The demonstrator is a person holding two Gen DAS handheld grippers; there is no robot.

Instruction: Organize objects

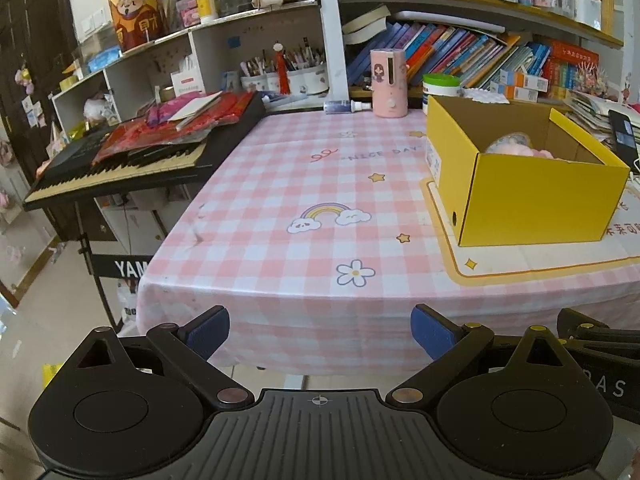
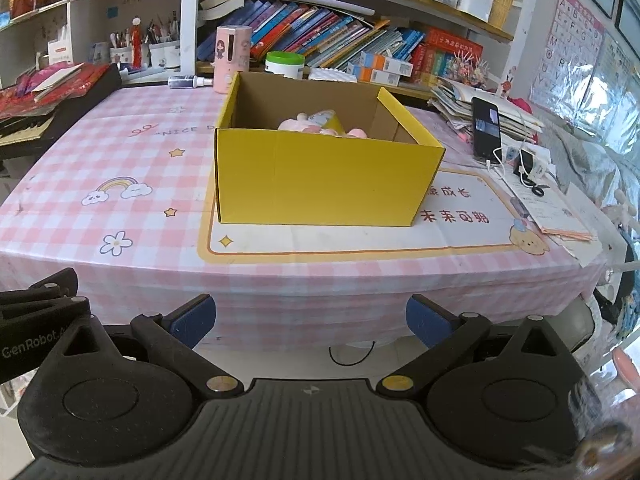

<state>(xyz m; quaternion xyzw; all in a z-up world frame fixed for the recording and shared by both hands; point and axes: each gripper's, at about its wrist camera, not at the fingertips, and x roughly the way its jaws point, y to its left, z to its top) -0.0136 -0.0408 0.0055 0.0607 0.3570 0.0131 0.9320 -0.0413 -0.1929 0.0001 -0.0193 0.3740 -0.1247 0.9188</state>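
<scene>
We face a worktop under a pink checked cloth, and most of its near surface lies bare, which suggests to us that the sorting is largely done. The yellow box stands on a printed mat toward the right side, open at the top so things can be dropped straight in; we judge it to be the collecting place. Inside it lie soft pink items, partly hidden by the front wall, so we cannot tell how many.

To the left a keyboard on its stand butts against the worktop edge, loaded with red packets and papers. Behind, crowded bookshelves close off the back. Along the far edge stand a pink dispenser, a green-lidded jar just behind the box, and a small bottle lying on its side. At the right a phone leans on stacked papers, its cable trailing near the box.

Our left gripper and right gripper both hover off the near edge, fingers spread wide apart and holding nothing. The box wall would block a low reach toward the far edge.
</scene>
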